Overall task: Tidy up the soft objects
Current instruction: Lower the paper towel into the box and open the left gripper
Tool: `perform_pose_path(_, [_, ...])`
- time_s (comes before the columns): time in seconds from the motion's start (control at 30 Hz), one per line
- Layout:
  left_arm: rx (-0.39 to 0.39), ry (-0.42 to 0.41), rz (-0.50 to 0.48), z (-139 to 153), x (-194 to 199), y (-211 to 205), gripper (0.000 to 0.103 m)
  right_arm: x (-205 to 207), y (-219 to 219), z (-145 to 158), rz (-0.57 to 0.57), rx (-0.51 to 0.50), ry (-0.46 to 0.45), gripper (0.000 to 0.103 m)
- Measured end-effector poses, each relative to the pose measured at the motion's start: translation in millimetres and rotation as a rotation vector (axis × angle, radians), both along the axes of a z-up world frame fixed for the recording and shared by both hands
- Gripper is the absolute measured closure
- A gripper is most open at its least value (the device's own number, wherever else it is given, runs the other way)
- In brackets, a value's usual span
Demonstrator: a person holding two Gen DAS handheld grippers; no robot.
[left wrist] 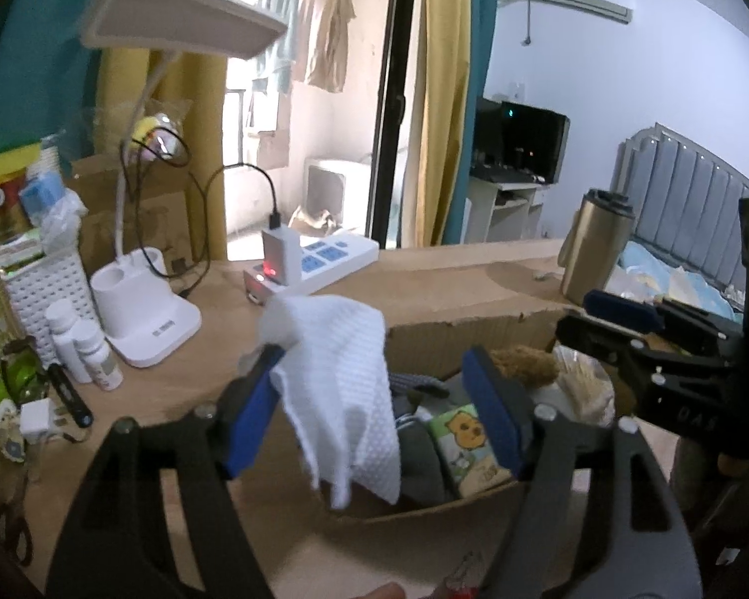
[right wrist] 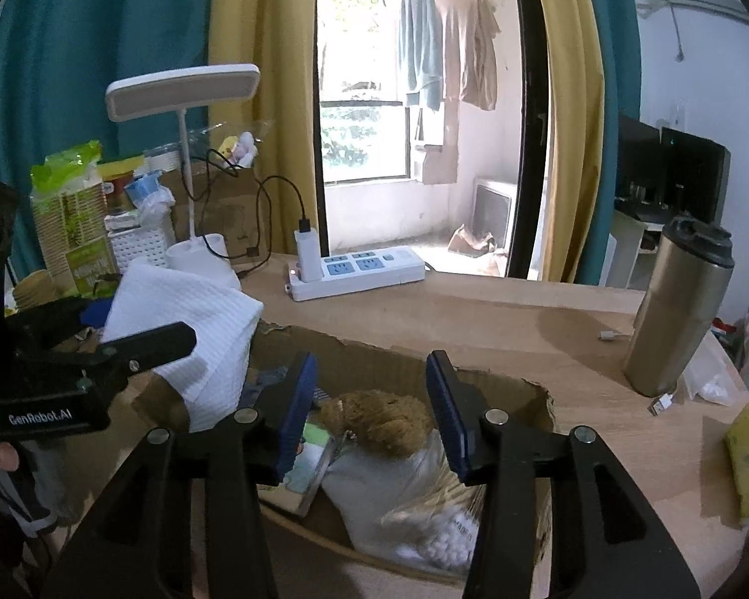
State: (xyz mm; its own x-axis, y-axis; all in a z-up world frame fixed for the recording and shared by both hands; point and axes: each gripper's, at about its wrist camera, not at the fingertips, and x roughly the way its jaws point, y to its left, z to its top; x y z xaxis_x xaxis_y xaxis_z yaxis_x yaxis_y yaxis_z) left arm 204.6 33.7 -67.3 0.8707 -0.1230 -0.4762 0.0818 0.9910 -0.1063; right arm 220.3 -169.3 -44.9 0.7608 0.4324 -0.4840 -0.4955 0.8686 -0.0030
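White cloth (left wrist: pixel 339 379) limp, light, draping off my left hand-held gripper (left wrist: pixel 369 409), jaws wide; right hand-held gripper (right wrist: pixel 369 409) part-open, empty. Pinch a bunched fold.

Wooden desk (right wrist: pixel 474 319) bearing cardboard box (right wrist: pixel 374 349)

white waffle cloth (left wrist: pixel 342 389) | crumpled, hanging | above cardboard box (left wrist: pixel 424 509) left edge
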Motion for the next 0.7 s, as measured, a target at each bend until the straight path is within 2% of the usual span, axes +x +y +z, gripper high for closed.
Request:
perform_pose_path(0.13, [-0.001, -0.02, -0.018, 6.5, -12.9, 1.8, 0.029, -11.8, -0.3, 5.7, 0.006, -0.001, -0.017, 0.054])
perform_pose_path(0.23, [-0.032, -0.007, -0.059, 6.2, -14.3, 2.3, 0.027, -18.8, -2.2, 9.7, 0.004, 0.004, -0.025, 0.053])
perform_pose_path(0.3, [-0.066, 0.014, -0.098, 6.2, -13.6, 1.2, 0.02, -22.4, -5.2, 12.3, 0.001, 0.012, -0.03, 0.053])
perform_pose_path(0.37, [-0.081, 0.016, -0.141, 7.1, -15.9, -3.6, 0.017, -25.1, -8.7, 14.3, 0.0, 0.026, -0.033, 0.053])
perform_pose_path(0.53, [-0.076, 0.107, -0.287, -5.9, -16.8, -24.3, 0.016, -24.2, -12.4, 11.3, -0.003, 0.035, -0.022, 0.053])
perform_pose_path(0.7, [-0.071, 0.19, -0.318, -25.4, -13.8, -33.0, 0.016, -23.4, -11.3, 9.0, 0.017, 0.049, -0.013, 0.053])
